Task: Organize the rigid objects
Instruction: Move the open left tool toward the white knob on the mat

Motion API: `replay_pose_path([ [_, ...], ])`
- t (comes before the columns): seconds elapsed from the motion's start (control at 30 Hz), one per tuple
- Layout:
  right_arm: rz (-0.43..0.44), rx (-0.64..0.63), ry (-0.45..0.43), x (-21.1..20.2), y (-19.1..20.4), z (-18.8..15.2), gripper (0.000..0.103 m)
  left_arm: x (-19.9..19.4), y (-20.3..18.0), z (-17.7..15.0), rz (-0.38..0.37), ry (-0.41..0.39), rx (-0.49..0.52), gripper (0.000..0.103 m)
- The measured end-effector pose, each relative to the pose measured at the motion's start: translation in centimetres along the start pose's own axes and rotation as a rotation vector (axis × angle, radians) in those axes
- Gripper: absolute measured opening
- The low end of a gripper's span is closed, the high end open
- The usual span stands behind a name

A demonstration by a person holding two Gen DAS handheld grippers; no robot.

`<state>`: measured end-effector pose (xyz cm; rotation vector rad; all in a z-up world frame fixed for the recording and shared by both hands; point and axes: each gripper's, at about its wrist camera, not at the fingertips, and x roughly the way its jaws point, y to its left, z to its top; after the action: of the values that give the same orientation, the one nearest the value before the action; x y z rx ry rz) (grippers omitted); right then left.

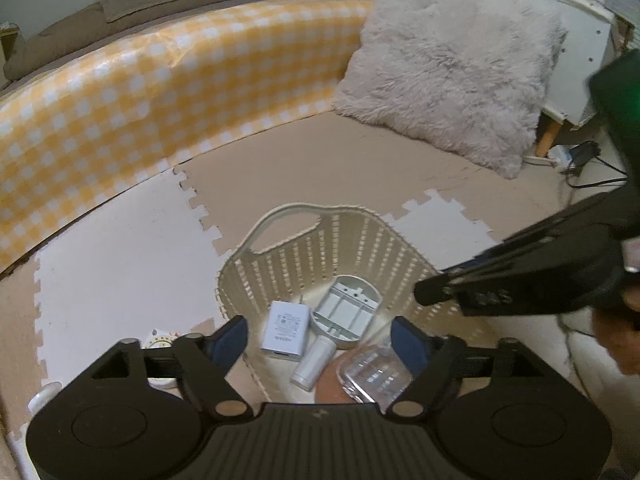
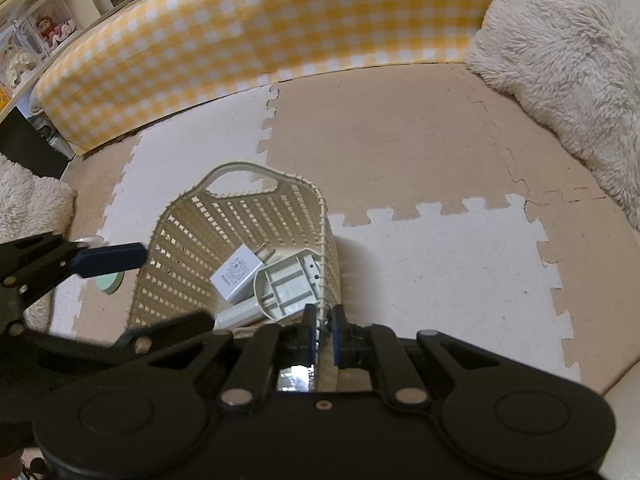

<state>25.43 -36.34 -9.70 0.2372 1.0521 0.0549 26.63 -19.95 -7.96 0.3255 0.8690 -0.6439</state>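
Foam puzzle mats are carrying the basket [image 1: 362, 236], which my right gripper [image 2: 322, 326] is pinching by its rim at six o'clock. My left gripper [image 1: 320, 340] is hovering spread and empty above the charger [image 1: 285, 330], gray tray [image 1: 346, 314] and clear box [image 1: 374, 376] inside. Risk I'm judging: tugging that rim tips everything out.
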Motion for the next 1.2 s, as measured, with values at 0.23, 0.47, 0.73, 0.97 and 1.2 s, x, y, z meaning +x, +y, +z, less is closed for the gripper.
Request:
replay_pose_path([
  [0.23,0.000,0.000,0.000,0.0,0.0,0.0,0.008,-2.4,-0.5,-0.6,-0.014,-0.035,-0.004,0.091],
  [0.47,0.000,0.000,0.000,0.0,-0.2,0.0,0.008,-4.5,0.4,-1.2,-0.014,-0.064,-0.057,0.100],
  [0.73,-0.001,-0.001,0.000,0.0,-0.1,0.0,0.008,-6.0,3.7,-2.4,0.021,-0.057,-0.138,0.103],
  [0.97,-0.002,-0.003,0.000,0.0,-0.1,0.0,0.008,-6.3,9.0,-4.4,0.107,-0.069,-0.293,0.103],
  [1.2,-0.005,-0.005,-0.001,0.0,0.0,0.0,0.007,-6.2,15.8,-6.8,0.217,-0.080,-0.482,0.103],
])
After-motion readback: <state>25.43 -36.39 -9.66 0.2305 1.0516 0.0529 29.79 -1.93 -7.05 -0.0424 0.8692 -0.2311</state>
